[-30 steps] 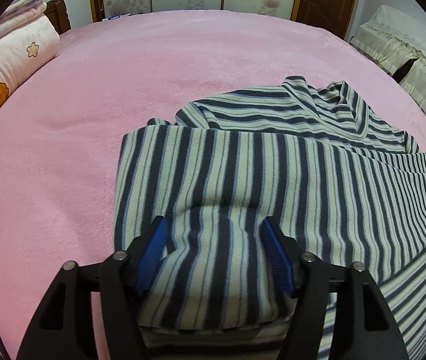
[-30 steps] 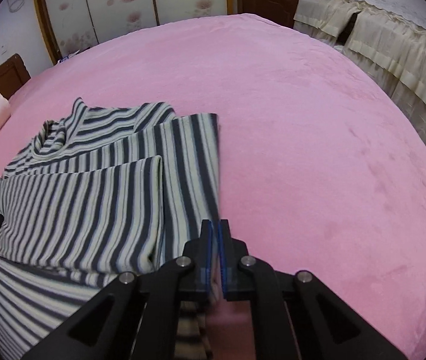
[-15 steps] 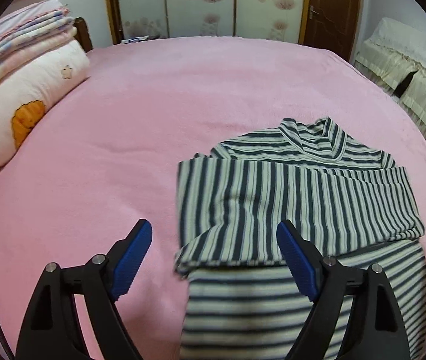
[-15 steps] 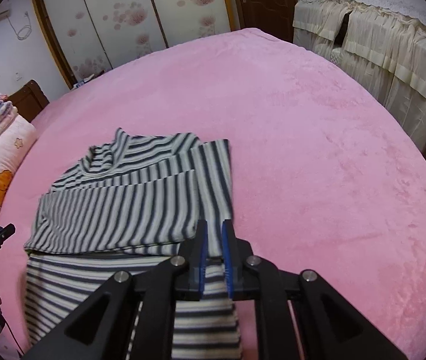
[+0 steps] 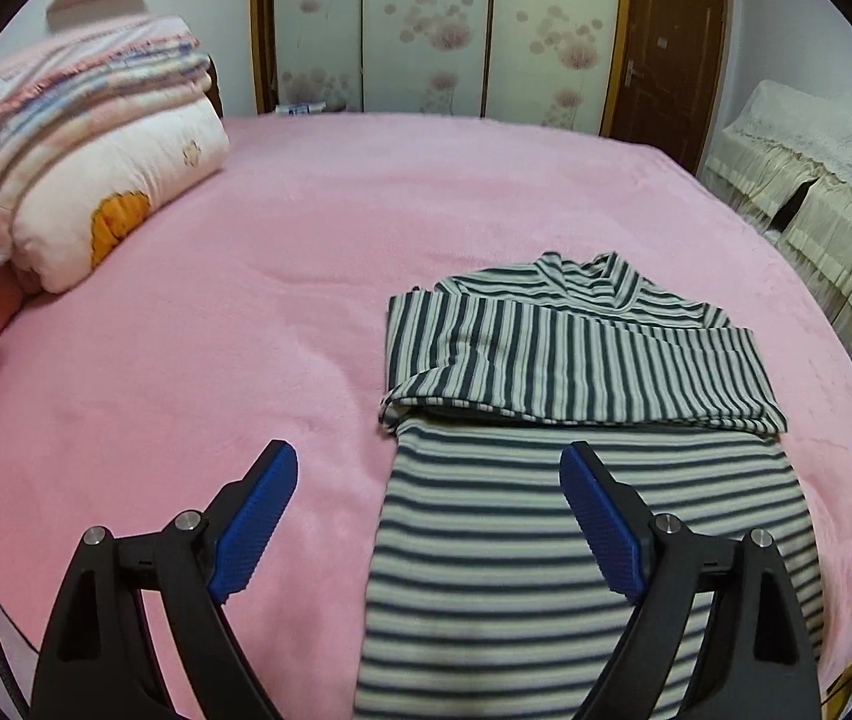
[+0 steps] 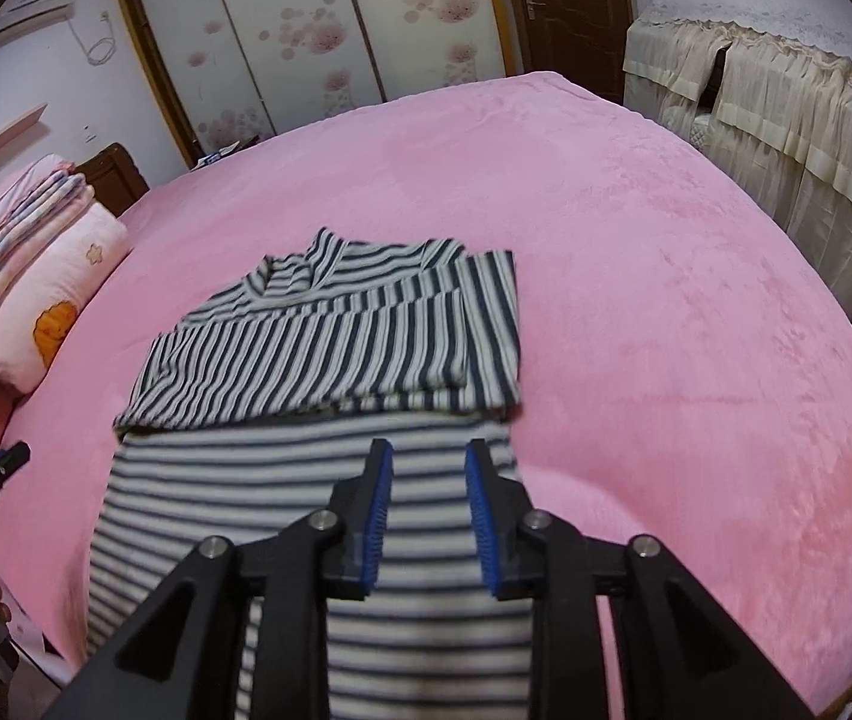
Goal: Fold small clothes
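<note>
I have the striped top (image 5: 582, 360) lying flat on the pink bed cover (image 5: 258, 312), right of centre in the left wrist view and centre-left in the right wrist view. Both sleeves are folded across the chest, forming a band of upright stripes below the collar (image 5: 600, 276); the lower body, with stripes running crosswise, stretches toward the bottom edge of both frames, unfolded. I judge the sleeve folds done and the bottom-to-collar fold still to come, perhaps with one more fold after that.

My left gripper (image 5: 429, 480) hangs above the cloth, jaws wide, having just been opening; nothing is pinched, and one blue pad (image 5: 255, 519) hovers over bare cover beside the top's left edge. My right gripper (image 6: 429, 468) stands narrowly parted, jaws having just been opening, with stripes visible through the gap but no cloth pressed.

Open room is generous: bare pink cover fills the left half of the left wrist frame and the right half of the right wrist frame. The stacked bedding (image 5: 84, 138) sits at upper left, well apart from the top. The bed's far edge meets the wardrobe doors (image 5: 426, 24) at the top, and draped cream furniture (image 6: 786, 78) stands beyond the right edge. The hem is cut off at the bottom, so I cannot tell how near it lies to the bed's near edge.
</note>
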